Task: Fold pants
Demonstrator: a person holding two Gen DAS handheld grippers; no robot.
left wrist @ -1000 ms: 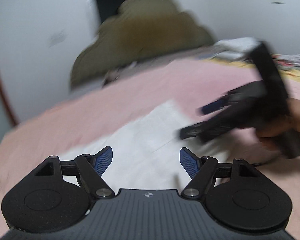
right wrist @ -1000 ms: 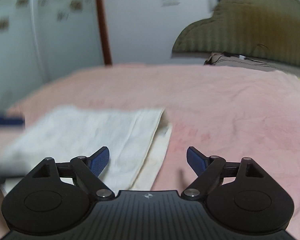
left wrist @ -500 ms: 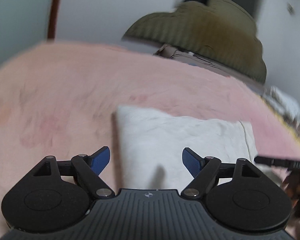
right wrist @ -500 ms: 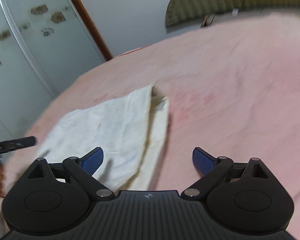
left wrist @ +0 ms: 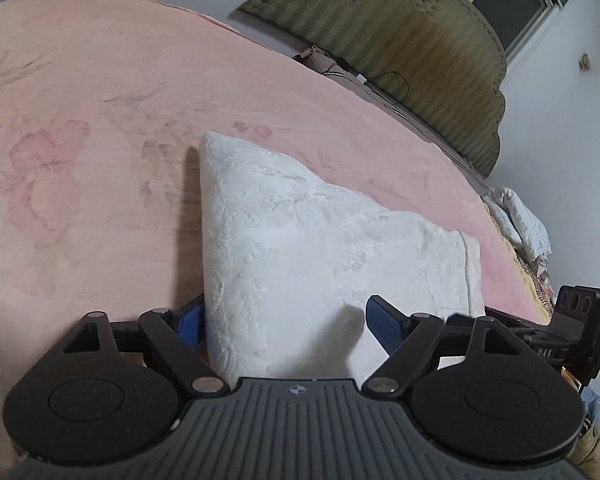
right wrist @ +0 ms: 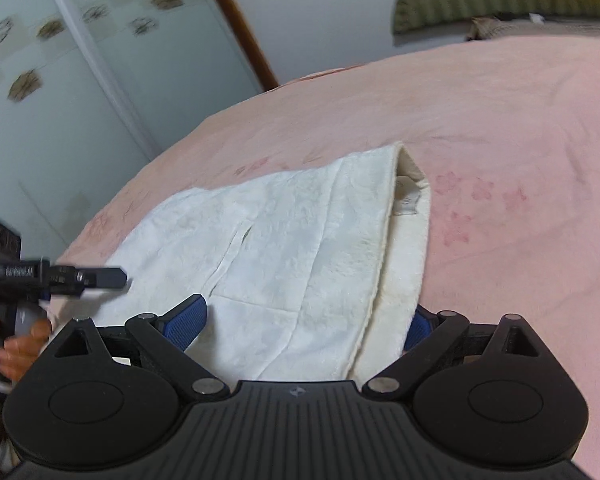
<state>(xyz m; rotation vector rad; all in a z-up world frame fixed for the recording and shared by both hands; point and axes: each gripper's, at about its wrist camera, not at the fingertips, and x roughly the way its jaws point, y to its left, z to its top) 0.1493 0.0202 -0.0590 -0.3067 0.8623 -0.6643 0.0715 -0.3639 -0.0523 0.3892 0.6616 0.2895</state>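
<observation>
White fleecy pants (left wrist: 320, 240) lie folded into a long strip on the pink bedspread (left wrist: 80, 120). My left gripper (left wrist: 286, 324) is open and straddles the strip's near corner: one blue pad (left wrist: 190, 322) sits beside the cloth edge, the other (left wrist: 384, 326) over the cloth. In the right wrist view the pants (right wrist: 284, 248) end in a cream waistband (right wrist: 410, 216) with a label. My right gripper (right wrist: 300, 324) straddles that end with its jaws opening. The cloth lies between the pads without being pinched. The left gripper (right wrist: 60, 276) shows at the far left, held by a hand (right wrist: 16, 344).
An olive padded headboard (left wrist: 420, 52) stands at the bed's far side, with cables and a pillow edge below it. Crumpled bedding (left wrist: 520, 220) lies at the right edge. Frosted wardrobe doors (right wrist: 60, 80) stand left of the bed. The right gripper's body (left wrist: 572, 328) is close on the right.
My left gripper has swung and rolled round to the strip's left end and now looks along it. My right gripper has sunk towards the waistband end and its jaws have widened.
</observation>
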